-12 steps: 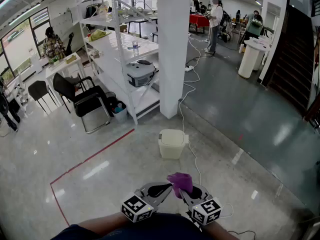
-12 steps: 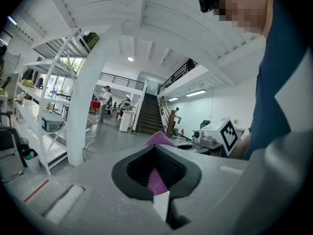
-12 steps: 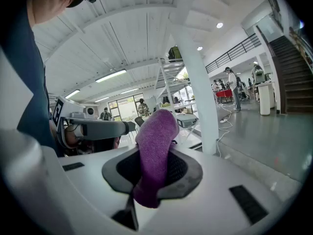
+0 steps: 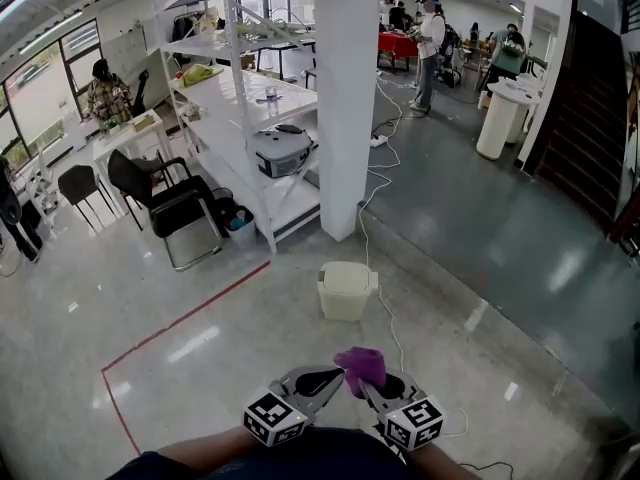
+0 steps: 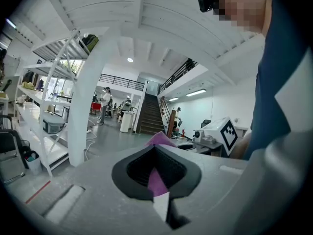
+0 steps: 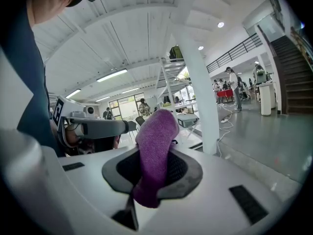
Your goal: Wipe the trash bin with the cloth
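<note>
A cream trash bin [image 4: 346,288] with a closed lid stands on the floor in front of me, by the foot of a white pillar. A purple cloth [image 4: 362,366] is held low in the head view between my two grippers, well short of the bin. My right gripper [image 4: 375,383] is shut on it, and a thick fold [image 6: 156,141] sticks up out of its jaws [image 6: 151,173]. My left gripper [image 4: 325,376] points at the cloth from the left. Its jaws [image 5: 156,173] are closed, with a thin purple corner [image 5: 159,140] caught between them. The bin shows in neither gripper view.
The white pillar [image 4: 347,98] rises just behind the bin. A white cable [image 4: 385,318] runs over the floor past the bin's right side. A red tape line [image 4: 180,318] crosses the floor at left. A black chair [image 4: 165,203] and a white shelving rack [image 4: 265,118] stand beyond.
</note>
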### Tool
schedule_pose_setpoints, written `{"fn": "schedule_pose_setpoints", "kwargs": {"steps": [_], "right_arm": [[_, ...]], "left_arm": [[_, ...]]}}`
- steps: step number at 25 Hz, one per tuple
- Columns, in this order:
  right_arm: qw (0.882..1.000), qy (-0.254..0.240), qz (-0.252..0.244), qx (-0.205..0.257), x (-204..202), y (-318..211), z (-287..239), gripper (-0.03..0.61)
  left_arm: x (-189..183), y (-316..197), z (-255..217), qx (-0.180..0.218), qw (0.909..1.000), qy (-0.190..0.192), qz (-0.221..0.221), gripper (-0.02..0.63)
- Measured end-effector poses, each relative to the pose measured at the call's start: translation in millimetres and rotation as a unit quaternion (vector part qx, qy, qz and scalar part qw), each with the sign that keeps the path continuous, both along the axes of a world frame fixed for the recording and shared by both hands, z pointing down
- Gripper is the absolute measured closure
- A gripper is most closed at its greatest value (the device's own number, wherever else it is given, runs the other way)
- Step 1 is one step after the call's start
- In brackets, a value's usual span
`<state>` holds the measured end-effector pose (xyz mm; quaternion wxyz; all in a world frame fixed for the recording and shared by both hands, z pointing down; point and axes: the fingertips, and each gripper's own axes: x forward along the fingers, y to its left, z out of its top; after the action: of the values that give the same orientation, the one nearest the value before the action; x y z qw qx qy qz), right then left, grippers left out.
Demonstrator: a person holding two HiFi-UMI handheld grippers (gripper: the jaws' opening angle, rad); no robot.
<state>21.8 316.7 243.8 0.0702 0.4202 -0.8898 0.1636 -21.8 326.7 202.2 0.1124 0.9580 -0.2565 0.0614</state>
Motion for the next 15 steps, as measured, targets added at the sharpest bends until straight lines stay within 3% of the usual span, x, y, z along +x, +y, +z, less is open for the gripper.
{"fn": "schedule_pose_setpoints", "kwargs": {"steps": [15], "right_arm": [[1.0, -0.019, -0.005, 0.005, 19, -10, -3, 0.495]], "left_arm": [[18, -12, -4, 0.001, 0.9999, 0.009, -0.012, 0.609]]}}
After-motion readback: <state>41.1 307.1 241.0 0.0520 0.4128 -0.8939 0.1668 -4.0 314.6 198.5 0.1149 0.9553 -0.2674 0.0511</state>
